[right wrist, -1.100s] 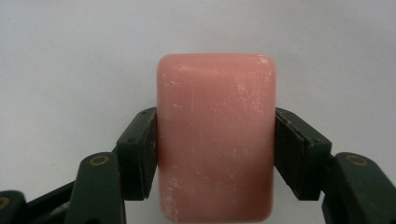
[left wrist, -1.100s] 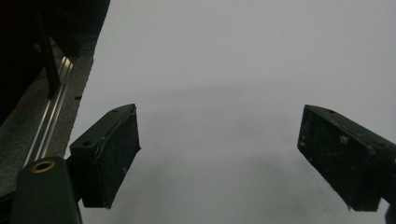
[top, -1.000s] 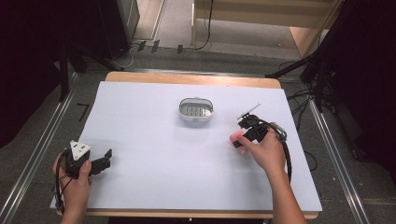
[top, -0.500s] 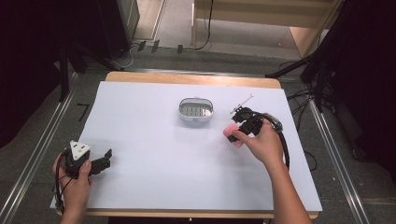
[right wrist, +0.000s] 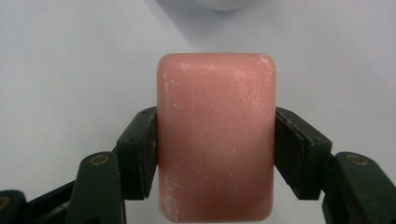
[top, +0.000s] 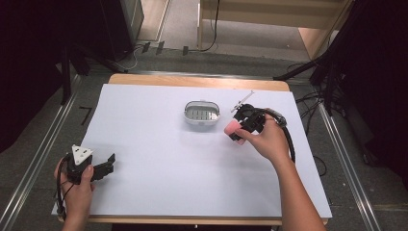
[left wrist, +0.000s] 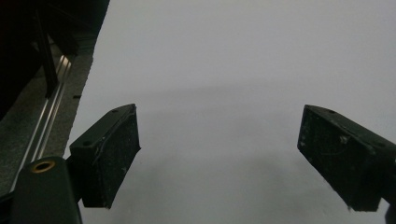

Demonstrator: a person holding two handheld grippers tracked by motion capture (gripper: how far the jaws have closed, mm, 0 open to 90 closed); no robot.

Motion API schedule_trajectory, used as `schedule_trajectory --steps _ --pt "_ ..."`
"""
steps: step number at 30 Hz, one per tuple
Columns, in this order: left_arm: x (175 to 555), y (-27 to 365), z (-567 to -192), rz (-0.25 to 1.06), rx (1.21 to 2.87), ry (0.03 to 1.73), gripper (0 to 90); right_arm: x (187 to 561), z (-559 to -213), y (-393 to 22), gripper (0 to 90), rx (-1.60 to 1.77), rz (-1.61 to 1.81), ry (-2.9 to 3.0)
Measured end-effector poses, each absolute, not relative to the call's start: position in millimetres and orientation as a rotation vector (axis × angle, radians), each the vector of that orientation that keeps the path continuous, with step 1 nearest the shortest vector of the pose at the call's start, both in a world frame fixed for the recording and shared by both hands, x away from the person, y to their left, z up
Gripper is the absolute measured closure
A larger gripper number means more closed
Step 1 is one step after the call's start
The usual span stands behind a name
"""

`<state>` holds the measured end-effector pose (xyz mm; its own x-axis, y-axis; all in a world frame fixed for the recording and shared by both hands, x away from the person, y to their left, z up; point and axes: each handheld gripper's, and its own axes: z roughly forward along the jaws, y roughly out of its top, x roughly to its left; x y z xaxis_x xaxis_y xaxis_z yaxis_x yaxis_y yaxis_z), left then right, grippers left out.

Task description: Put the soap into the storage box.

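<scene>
A dark room surrounds a wooden tabletop (top: 144,79) covered by a white sheet (top: 159,159), with grey floor, metal rails and cables running past its edges in the high view.

Right of centre in that view, the right tongs (top: 236,131) grip a pink soap (top: 231,127), held off the sheet in the person's right hand (top: 264,140). In the right gripper view the soap (right wrist: 215,135) stands in the middle of the frame, a rounded pink block with pale scuffs, and the two black pads press flat on its long sides; the right tongs (right wrist: 215,154) are closed on it.

Just to the left of the soap in the high view, in the upper middle of the sheet, sits a small white dish (top: 202,112) with a ribbed grey inside. The soap is near the dish, apart from it. A curved white edge at the top of the right gripper view may be that dish; I cannot tell for sure.

At the lower left of the high view, the left hand (top: 77,185) holds the left tongs (top: 108,166) low over the sheet. In the left gripper view the left tongs (left wrist: 219,158) stand wide apart with only bare white sheet between the pads.
</scene>
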<state>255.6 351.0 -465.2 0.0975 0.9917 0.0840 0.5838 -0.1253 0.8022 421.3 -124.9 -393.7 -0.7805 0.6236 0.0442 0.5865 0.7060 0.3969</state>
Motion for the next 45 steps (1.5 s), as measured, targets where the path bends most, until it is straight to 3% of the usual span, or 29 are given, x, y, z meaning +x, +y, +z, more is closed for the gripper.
schedule_trajectory --steps 45 --pt "256 352 -465 0.864 1.774 1.547 13.6 459 -373 -77 38.5 0.514 0.689 2.907"
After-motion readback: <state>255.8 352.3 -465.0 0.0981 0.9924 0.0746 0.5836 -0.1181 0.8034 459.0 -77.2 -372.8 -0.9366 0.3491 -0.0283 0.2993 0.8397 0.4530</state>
